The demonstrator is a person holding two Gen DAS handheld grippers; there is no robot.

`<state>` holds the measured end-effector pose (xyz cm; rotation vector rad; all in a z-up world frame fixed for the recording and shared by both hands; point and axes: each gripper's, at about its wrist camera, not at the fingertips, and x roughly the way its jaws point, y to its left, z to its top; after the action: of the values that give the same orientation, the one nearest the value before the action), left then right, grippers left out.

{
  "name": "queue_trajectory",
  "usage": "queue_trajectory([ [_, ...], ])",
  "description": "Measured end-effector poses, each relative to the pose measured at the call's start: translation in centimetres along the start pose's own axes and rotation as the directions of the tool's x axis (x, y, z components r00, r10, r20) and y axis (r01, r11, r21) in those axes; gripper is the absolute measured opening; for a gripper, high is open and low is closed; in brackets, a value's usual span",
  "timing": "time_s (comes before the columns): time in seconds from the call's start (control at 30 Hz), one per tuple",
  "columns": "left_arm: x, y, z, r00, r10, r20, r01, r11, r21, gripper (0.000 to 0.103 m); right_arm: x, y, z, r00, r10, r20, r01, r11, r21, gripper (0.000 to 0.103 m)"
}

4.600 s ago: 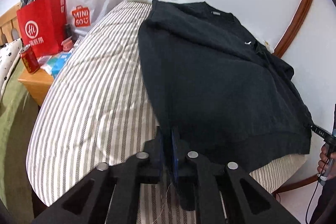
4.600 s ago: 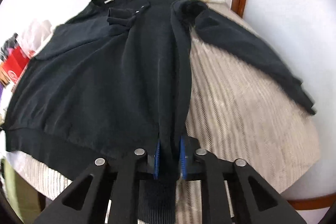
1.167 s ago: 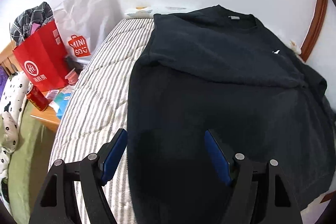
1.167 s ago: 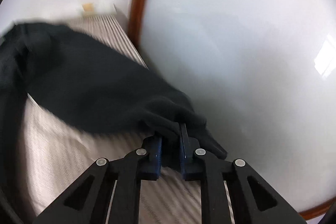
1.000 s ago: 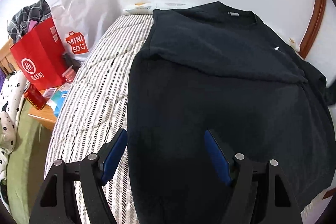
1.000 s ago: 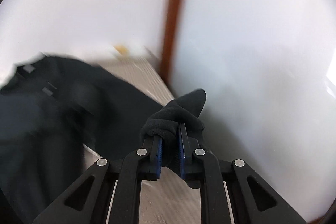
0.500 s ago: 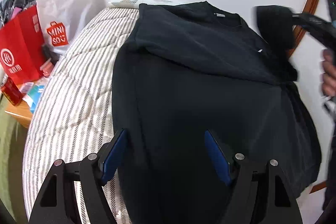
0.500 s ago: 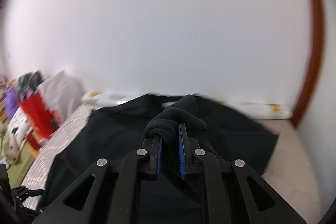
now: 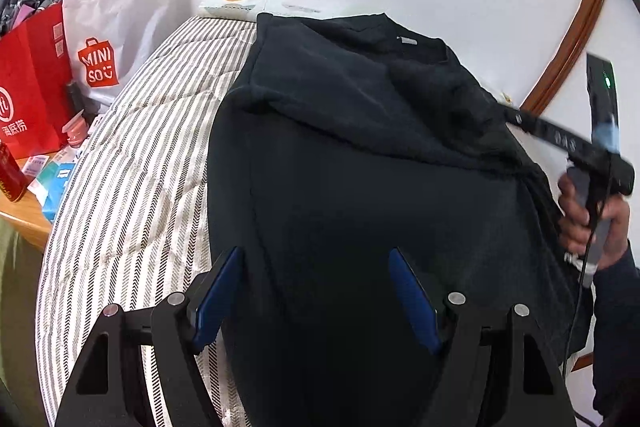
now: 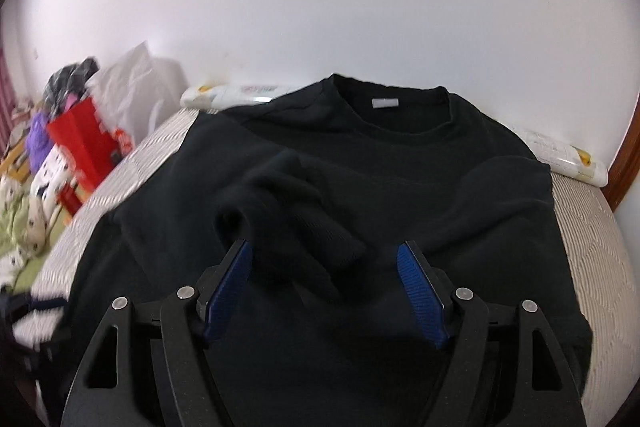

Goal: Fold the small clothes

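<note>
**Black sweatshirt flat on the striped bed, both tongs wide open**

The black sweatshirt (image 10: 400,187) lies spread across the striped mattress (image 9: 132,179), collar toward the white wall at the top of both views. In the right wrist view a sleeve (image 10: 296,227) lies folded inward over the chest, its cuff bunched at centre frame just ahead of the tongs. The garment's left edge runs down the middle of the left wrist view, with a broad band of bare striped bedding to its left; in the right wrist view a narrower strip of mattress shows at the right edge of frame.

The right gripper (image 10: 324,279) has just been opening — its blue pads now stand far apart, the cuff lying between them but not pressed by either pad. The left gripper (image 9: 316,291) hangs over the lower body of the sweatshirt, likewise spread wide and gripping nothing. At the right of the left wrist view a hand (image 9: 592,219) holds the other tool's handle.

Crowding the upper left — a red paper bag (image 9: 32,95), a white shopping bag (image 9: 120,27) and a red can (image 9: 10,179) on a wooden bedside table (image 9: 24,219). A curved wooden frame (image 9: 572,35) bounds the upper right.
</note>
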<state>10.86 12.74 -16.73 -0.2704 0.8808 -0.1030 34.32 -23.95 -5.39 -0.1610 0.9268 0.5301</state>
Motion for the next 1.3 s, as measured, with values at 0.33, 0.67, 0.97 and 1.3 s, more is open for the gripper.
queue_trajectory([
  [0.33,-0.3,0.6,0.5,1.000,-0.015,0.010,0.015,1.000,-0.013,0.074,5.2,-0.7,0.5,0.991,0.110,-0.078,-0.097,0.983,0.159,0.063],
  [0.67,0.3,1.4,1.5,1.000,0.010,0.009,-0.010,0.999,-0.040,0.074,7.4,2.7,4.9,0.970,0.239,-0.045,-0.222,0.947,0.231,0.006],
  [0.97,0.9,-0.1,4.5,0.997,0.043,0.060,-0.042,0.999,-0.013,0.074,3.6,7.8,7.3,0.924,0.379,0.056,-0.380,0.925,0.021,0.037],
  [1.3,5.2,-1.4,10.8,0.991,-0.041,0.130,0.040,0.999,0.009,0.067,-1.3,-5.3,0.2,0.999,-0.016,-0.028,0.017,0.999,0.043,0.045],
])
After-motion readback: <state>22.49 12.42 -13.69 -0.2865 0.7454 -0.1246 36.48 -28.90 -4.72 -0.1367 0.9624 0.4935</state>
